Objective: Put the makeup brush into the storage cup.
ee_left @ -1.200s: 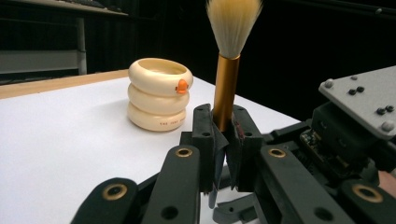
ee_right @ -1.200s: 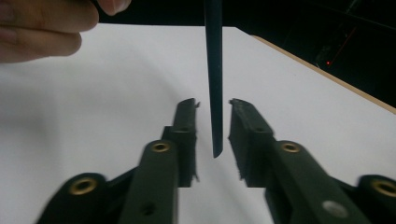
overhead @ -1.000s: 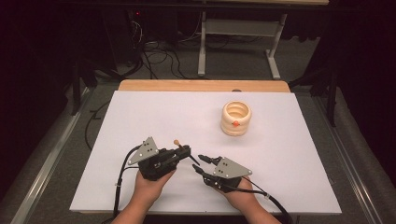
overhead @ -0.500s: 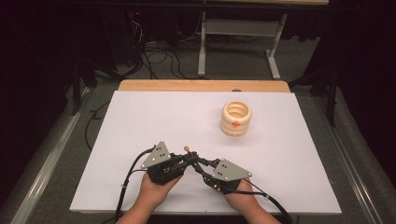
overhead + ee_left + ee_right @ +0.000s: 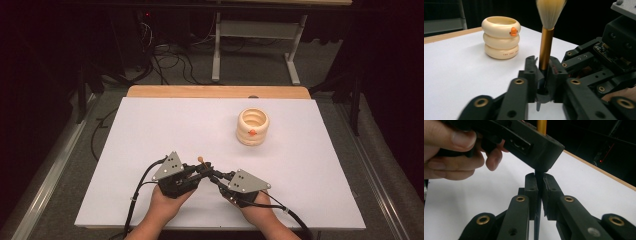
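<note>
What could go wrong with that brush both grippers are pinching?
The brush stands upright, its thin dark handle pinched by both the left gripper and the right gripper. If one lets go clumsily, it may tip or drop onto the table. The cream holder stands far off, so carrying could wobble it.

A white table (image 5: 150, 130) stood under even light, a strip of bare wood (image 5: 215, 91) showing along its far edge. Beyond that edge lay grey carpet (image 5: 260, 67), where black cables (image 5: 170, 57) tangled beside a pale metal stand (image 5: 255, 30). Around the table the room was dark, with a metal rail (image 5: 50, 175) on the floor at its left
</note>
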The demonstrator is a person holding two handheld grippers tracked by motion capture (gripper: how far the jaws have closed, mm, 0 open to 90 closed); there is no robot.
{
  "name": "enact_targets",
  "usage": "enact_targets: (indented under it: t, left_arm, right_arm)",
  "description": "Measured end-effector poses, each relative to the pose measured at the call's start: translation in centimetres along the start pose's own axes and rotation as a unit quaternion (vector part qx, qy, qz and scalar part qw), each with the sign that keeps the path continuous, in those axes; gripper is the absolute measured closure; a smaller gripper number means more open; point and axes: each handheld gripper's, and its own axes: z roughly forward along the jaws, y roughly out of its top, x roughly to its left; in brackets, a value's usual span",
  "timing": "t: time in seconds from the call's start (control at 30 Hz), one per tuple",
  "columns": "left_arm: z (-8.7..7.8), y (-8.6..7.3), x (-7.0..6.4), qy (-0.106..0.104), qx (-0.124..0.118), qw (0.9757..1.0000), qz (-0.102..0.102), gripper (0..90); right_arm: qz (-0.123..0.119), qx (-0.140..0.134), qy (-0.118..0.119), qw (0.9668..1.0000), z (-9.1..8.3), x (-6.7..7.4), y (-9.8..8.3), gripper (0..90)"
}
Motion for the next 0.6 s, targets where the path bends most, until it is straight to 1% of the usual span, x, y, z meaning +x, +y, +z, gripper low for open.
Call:
enact_targets:
  t: [0.1,0.13,0.17,0.2,0.27,0.3,0.4,0.43,0.47,0.6]
  left_arm:
    - [-0.1,0.2,0.0,0.002,-0.005,1.0,-0.001,65.8]
    - [-0.2,0.2,0.0,0.001,-0.008,1.0,-0.002,64.6]
    - [-0.3,0.3,0.0,0.001,-0.011,0.9999,-0.002,63.9]
    - [-0.4,0.3,0.0,0.002,-0.011,0.9999,-0.001,63.4]
    - [-0.5,0.4,0.1,0.004,-0.011,0.9999,-0.001,62.3]
    - [-0.5,0.4,0.1,0.007,-0.01,0.9999,0.001,61.8]
    - [-0.6,0.4,0.2,0.013,-0.008,0.9999,0.003,59.4]
    - [-0.6,0.3,0.3,0.016,-0.007,0.9998,0.003,58.3]
    - [-0.6,0.3,0.3,0.018,-0.006,0.9998,0.003,57.0]
    - [-0.8,0.3,0.5,0.034,-0.003,0.9994,0.006,52.9]
  right_arm:
    - [0.007,0.0,-0.002,1.0,-0.2,-0.2,0.1,85.8]
    - [0.006,-0.002,-0.006,1.0,-0.2,-0.3,0.1,85.8]
    - [0.011,-0.001,-0.005,0.9999,-0.3,-0.4,0.1,85.8]
    - [0.009,-0.001,-0.007,0.9999,-0.3,-0.5,0.1,85.8]
    - [0.012,-0.001,-0.011,0.9999,-0.4,-0.7,0.1,85.8]
    - [0.016,0.0,-0.012,0.9998,-0.5,-0.8,0.1,85.8]
    - [0.015,0.001,-0.017,0.9997,-0.6,-1.1,0.0,85.8]
    - [0.019,0.0,-0.017,0.9997,-0.7,-1.1,0.0,85.8]
    - [0.018,0.004,-0.022,0.9996,-0.8,-1.2,0.0,85.8]
    - [0.021,-0.003,-0.024,0.9995,-1.1,-1.6,0.0,85.8]
